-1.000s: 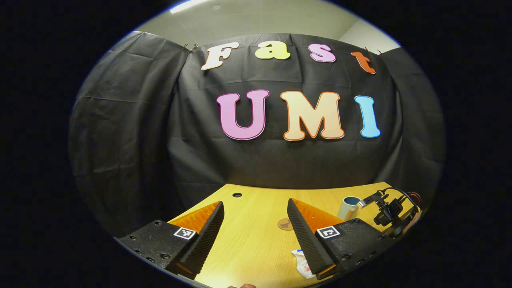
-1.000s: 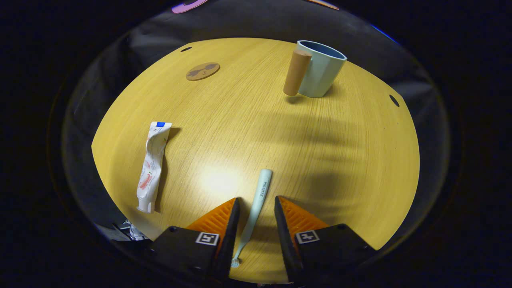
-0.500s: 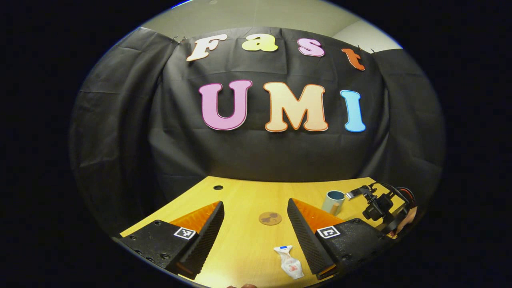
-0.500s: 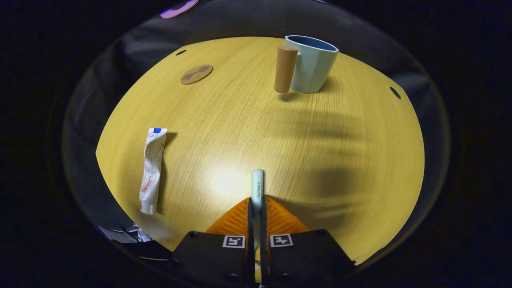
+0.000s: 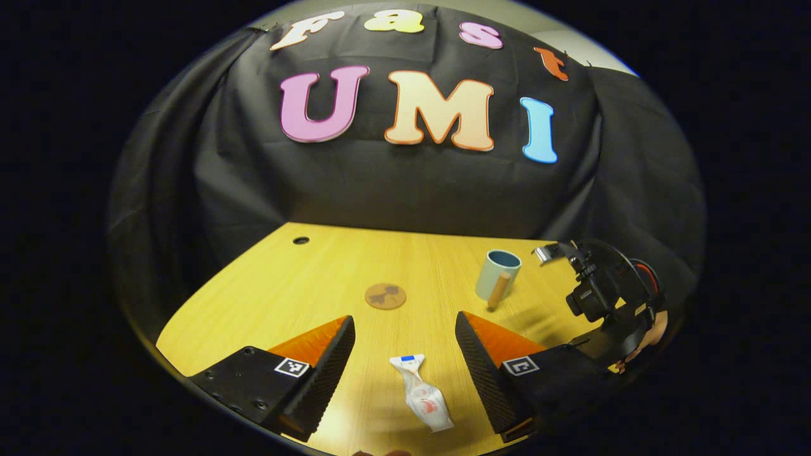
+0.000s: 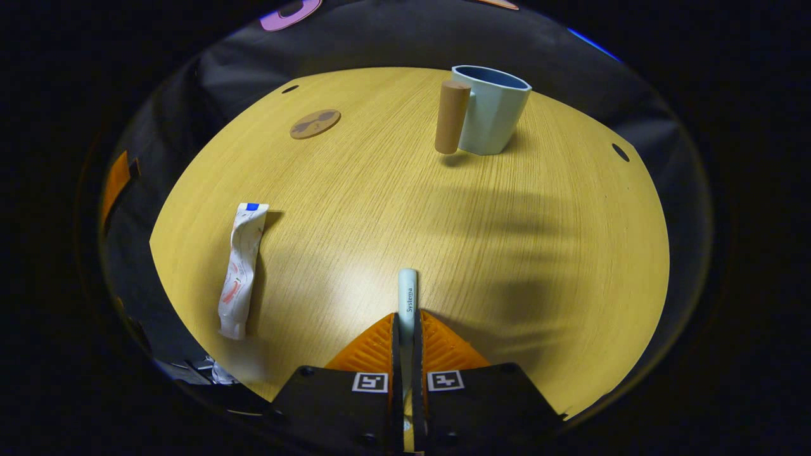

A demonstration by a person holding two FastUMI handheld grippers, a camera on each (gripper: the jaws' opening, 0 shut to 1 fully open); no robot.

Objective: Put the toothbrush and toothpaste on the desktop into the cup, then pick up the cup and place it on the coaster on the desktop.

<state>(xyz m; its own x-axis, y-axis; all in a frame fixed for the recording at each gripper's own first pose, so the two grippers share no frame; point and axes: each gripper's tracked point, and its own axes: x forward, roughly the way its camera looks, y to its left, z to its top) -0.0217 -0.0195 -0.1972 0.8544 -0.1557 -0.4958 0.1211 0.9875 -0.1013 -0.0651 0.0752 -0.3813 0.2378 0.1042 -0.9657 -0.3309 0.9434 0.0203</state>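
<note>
Tilted downward since before, left gripper (image 5: 405, 358) gapes; right gripper's (image 6: 406, 329) jaws pinch toothbrush (image 6: 407, 297), bristles seemingly hidden.

items counted on the desktop (image 6: 507, 240): one toothbrush (image 6: 406, 301), one toothpaste tube (image 6: 239, 269), one cup (image 6: 491, 111) with one cylindrical handle (image 6: 451, 117), one round coaster (image 6: 315, 123). round holes in the desktop surface: two in the right gripper view, one at the far left (image 6: 290, 89) and one at the far right (image 6: 616, 152). grippers counted: two, the left gripper (image 5: 405, 367) and the right gripper (image 6: 406, 329), each with two fingers. one hand (image 5: 646, 345) seen behind the farther gripper in the left gripper view.
</note>
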